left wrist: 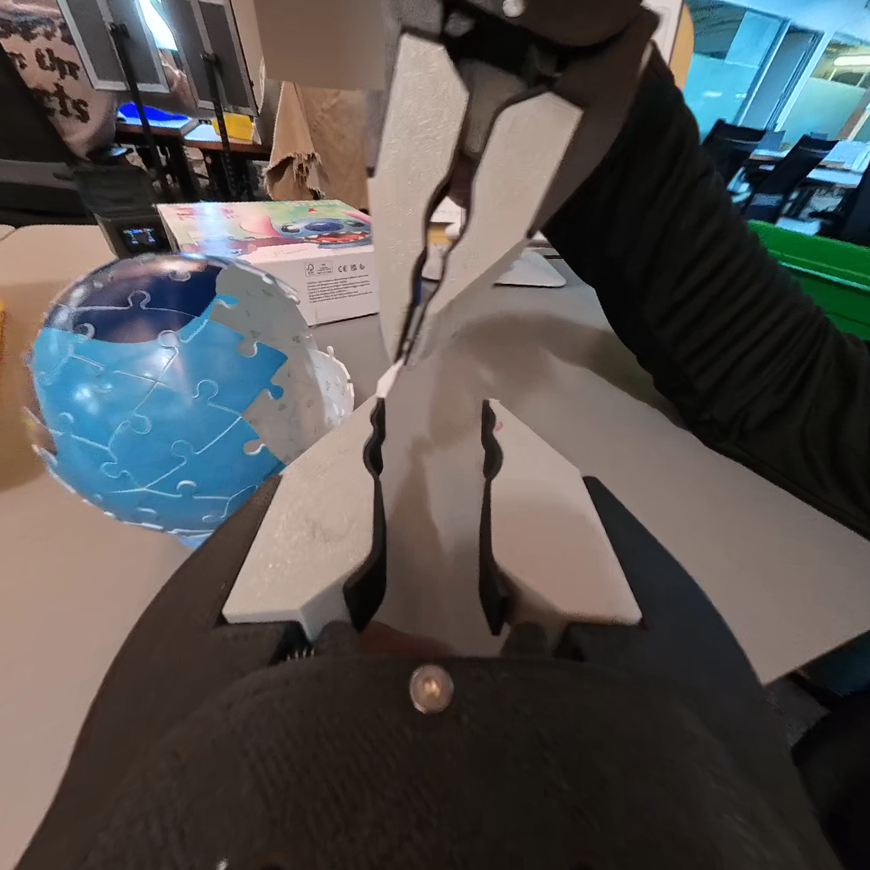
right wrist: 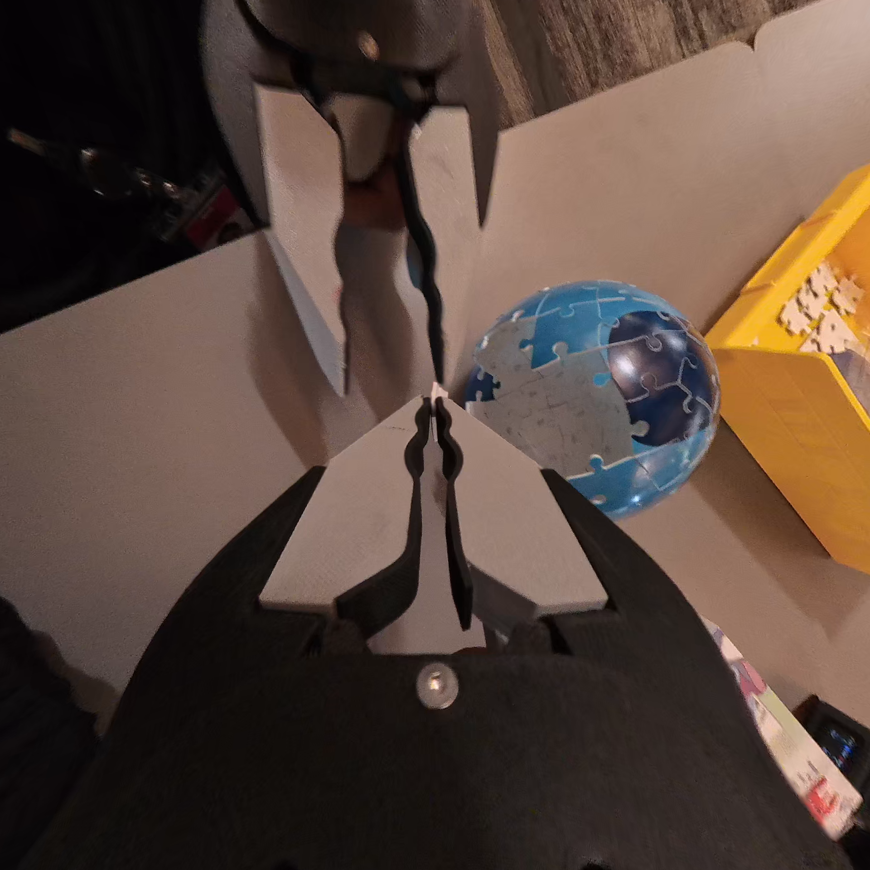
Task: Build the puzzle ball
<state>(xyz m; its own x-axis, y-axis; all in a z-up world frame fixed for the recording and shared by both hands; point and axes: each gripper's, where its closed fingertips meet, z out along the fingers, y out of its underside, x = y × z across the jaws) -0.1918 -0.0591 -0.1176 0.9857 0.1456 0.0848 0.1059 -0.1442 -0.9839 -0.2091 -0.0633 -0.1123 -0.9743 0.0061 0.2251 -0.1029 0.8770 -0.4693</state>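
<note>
Right gripper (right wrist: 432,406) is clamped on a small white puzzle piece (right wrist: 437,390), edge-on, only a sliver poking past the tips. Left gripper (left wrist: 430,405) has its jaws apart, nothing between them; its tips sit just below the piece (left wrist: 390,380), tip to tip with the right gripper (left wrist: 401,362). From the right wrist view, one finger of the left gripper (right wrist: 394,383) looks to be touching the piece, though blur makes contact hard to confirm.

Left wrist view only: printed white puzzle box (left wrist: 301,254) on the bench (left wrist: 94,588) behind the puzzle ball (left wrist: 160,400), a black sleeve (left wrist: 706,292) behind the right gripper, a green bin (left wrist: 819,277) far right, office chairs and desks in the background.

Right wrist view only: yellow bin (right wrist: 777,452) just beside the ball (right wrist: 607,400), holding loose white puzzle pieces (right wrist: 828,306). Box (right wrist: 772,734) shows here only as an edge at lower right.

Ball rests on the bench (right wrist: 141,423), off to the side of both grippers, not touched by either. It is partly built: light blue and dark blue pieces on the outside, a jagged gap where the grey inner faces of pieces show. In the left wrist view the left gripper's finger covers the ball's lower right edge.
</note>
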